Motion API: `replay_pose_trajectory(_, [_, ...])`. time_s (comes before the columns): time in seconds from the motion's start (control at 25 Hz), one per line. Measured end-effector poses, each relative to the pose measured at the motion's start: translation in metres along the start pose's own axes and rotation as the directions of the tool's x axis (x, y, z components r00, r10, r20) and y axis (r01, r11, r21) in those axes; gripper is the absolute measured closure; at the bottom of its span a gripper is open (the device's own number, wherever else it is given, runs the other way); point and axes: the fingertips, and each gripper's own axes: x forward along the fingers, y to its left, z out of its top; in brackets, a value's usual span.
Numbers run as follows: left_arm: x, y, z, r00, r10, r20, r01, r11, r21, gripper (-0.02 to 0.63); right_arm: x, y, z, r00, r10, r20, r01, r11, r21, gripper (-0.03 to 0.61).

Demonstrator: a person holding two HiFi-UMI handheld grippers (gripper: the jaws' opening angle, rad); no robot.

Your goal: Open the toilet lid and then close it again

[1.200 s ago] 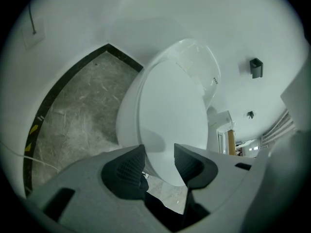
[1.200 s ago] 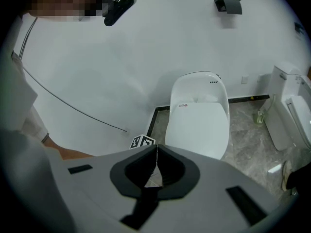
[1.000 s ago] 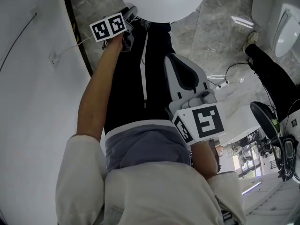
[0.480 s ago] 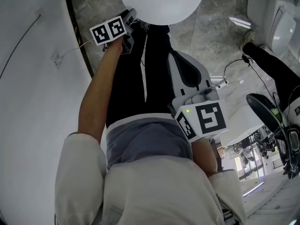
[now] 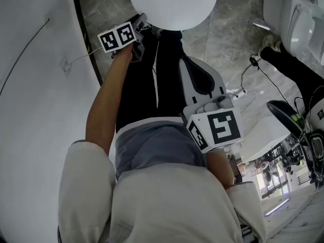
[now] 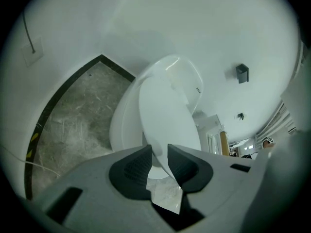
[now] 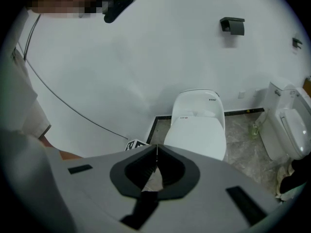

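Against the white wall, the toilet has its lid tilted partway up. The lid's front edge sits between the jaws of the left gripper, which have just been closing and pinch it. The right gripper hangs well apart, jaws clenched on nothing.

Grey marbled floor, white wall, black wall fixture, neighbouring toilet.

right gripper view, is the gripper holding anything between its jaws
No, the right gripper has its jaws shut together with nothing between them.
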Motion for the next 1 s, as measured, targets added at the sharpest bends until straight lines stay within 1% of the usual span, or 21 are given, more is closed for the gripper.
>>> replay_pose_trajectory(0.24, [-0.008, -0.016, 0.009, 1.000, 0.007, 0.000, -0.007, 1.000, 0.030, 0.524, -0.013, 0.004, 0.010, 1.000, 0.007, 0.026, -0.007, 1.000, -0.009, 0.568])
replay_pose_trajectory(0.6, [-0.023, -0.035, 0.022, 0.999, -0.018, 0.036, 0.018, 1.000, 0.007, 0.529, -0.032, 0.006, 0.029, 0.997, -0.009, 0.073, 0.011, 1.000, -0.020, 0.568])
replay_pose_trajectory(1.0, [-0.031, -0.055, 0.039, 0.998, -0.045, 0.052, 0.046, 0.999, -0.014, 0.531, -0.042, 0.017, 0.053, 0.993, 0.009, 0.117, -0.004, 0.999, -0.043, 0.567])
